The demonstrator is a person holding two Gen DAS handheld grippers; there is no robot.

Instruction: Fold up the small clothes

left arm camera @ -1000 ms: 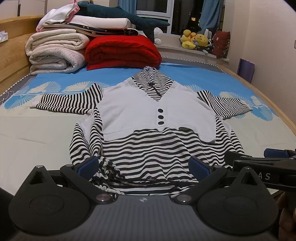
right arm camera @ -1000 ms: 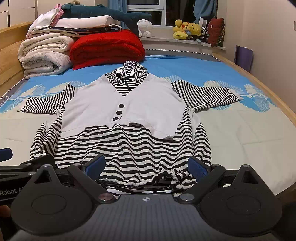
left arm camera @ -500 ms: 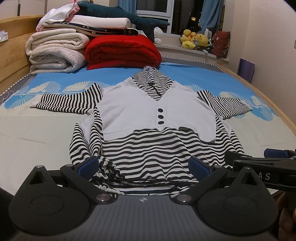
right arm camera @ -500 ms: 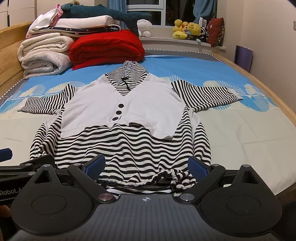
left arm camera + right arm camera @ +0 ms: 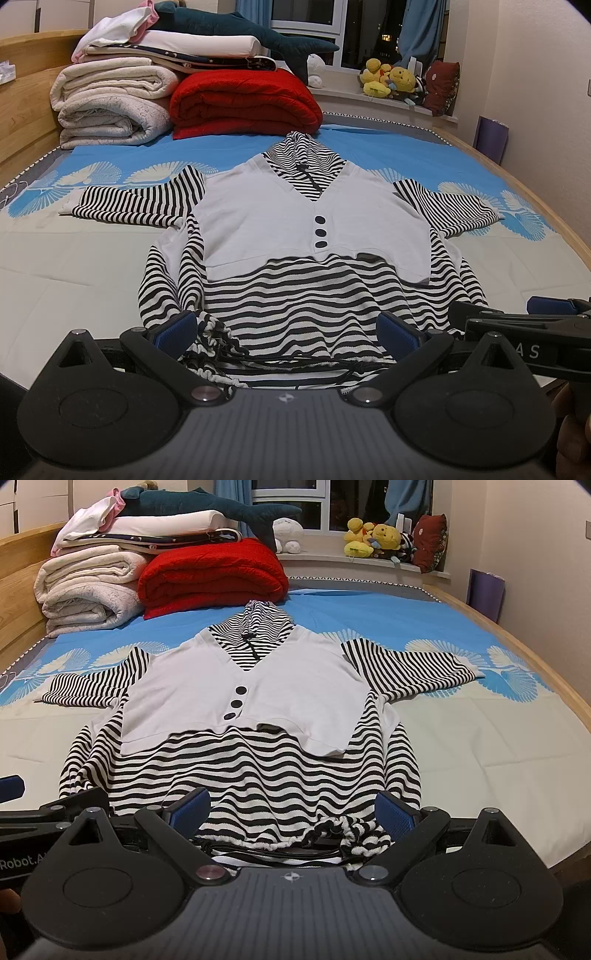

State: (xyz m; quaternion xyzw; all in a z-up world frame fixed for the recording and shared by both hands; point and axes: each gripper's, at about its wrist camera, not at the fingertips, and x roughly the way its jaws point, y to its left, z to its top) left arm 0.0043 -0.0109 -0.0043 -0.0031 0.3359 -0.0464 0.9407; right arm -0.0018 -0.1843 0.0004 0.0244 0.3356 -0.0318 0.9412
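Where grippers [image 5: 286,332] gape — top's [image 5: 314,229] hem

Folded red blanket [image 5: 243,101] at the head of the bed [image 5: 55,258], just beside stacked pale quilts [image 5: 110,107]. Dark plush shark [image 5: 251,33] across the top of that pile. Yellow stuffed toys [image 5: 388,75] on the windowsill [image 5: 343,559], beside a dark red cushion [image 5: 441,86]. Blue curtains [image 5: 421,29] at the window.

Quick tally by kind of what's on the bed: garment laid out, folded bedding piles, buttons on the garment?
Striped top: 1
Folded blankets, red and white: 2
Black buttons: 3
Open claws at the hem, left claw and right claw: 2
Total: 8
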